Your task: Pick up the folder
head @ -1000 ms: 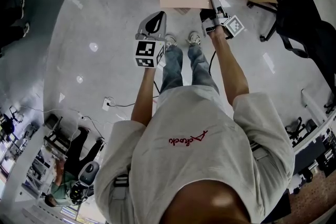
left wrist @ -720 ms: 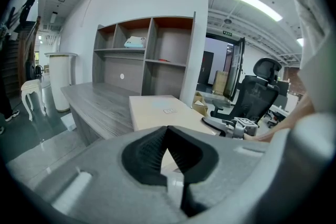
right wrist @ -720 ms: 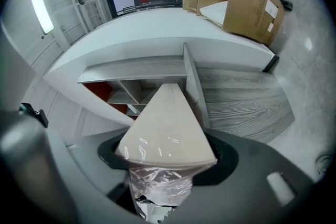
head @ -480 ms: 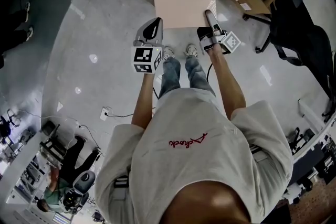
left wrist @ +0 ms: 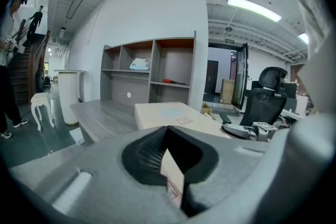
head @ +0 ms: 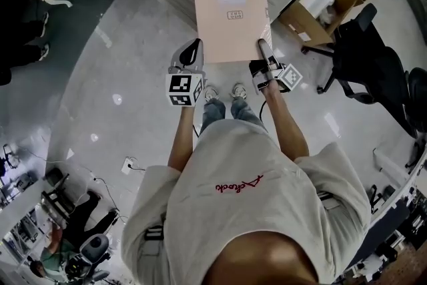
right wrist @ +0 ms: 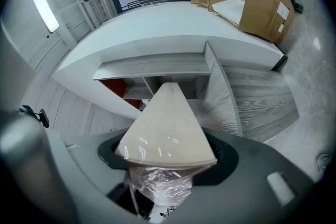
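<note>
1 open cardboard box [head: 319,2] stands at the right with something white in it. 2 grippers hold the folder [head: 231,13] in the air in front of the person. The left gripper [head: 195,50] is clamped on its near left corner, the right gripper [head: 261,47] on its near right corner. It lies face up, long axis running away from the person.

We see the folder [head: 231,17] as a pale pinkish-beige rectangle, closed, with a faint light patch near its far edge and a small printed box just nearer than that. It hangs roughly flat in the air, its long sides running away from us. Its near left corner is pinched in the left hand-held gripper [head: 195,49]. Its near right corner, over crinkled clear film [right wrist: 160,183], is pinched in the right hand-held gripper [head: 262,49].
</note>
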The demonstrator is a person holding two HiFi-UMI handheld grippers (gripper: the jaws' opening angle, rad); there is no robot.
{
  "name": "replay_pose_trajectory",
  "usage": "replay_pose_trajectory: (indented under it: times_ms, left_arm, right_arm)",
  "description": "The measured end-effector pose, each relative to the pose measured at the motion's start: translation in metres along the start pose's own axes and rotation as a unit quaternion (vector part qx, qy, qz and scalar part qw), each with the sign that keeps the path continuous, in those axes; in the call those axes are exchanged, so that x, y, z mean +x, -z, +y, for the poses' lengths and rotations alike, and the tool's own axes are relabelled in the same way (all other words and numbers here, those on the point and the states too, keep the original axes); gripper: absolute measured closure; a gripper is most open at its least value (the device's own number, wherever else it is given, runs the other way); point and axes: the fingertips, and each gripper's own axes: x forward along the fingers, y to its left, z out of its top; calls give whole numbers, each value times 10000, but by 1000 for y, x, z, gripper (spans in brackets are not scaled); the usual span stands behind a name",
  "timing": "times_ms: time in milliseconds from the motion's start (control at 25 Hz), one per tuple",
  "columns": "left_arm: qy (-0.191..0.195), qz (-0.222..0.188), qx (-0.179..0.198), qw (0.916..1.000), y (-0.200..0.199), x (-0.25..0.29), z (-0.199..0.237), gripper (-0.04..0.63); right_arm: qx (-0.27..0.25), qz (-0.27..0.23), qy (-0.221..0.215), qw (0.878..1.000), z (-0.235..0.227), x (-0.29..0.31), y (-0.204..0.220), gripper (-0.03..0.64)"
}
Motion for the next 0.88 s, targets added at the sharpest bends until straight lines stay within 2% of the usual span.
replay_pose_trajectory:
  times_ms: [520, 880]
  left_arm:
    - [-358, -333, 25, 9988, -27, -27, 10, 597]
    - [-404, -490, 97, 9979, -39, -36, 22, 597]
  right_arm:
    - [11, 40, -219, 9998, 46, -12, -1, 319]
    - [-125, 104, -325, 9993, 66, -8, 3, 319]
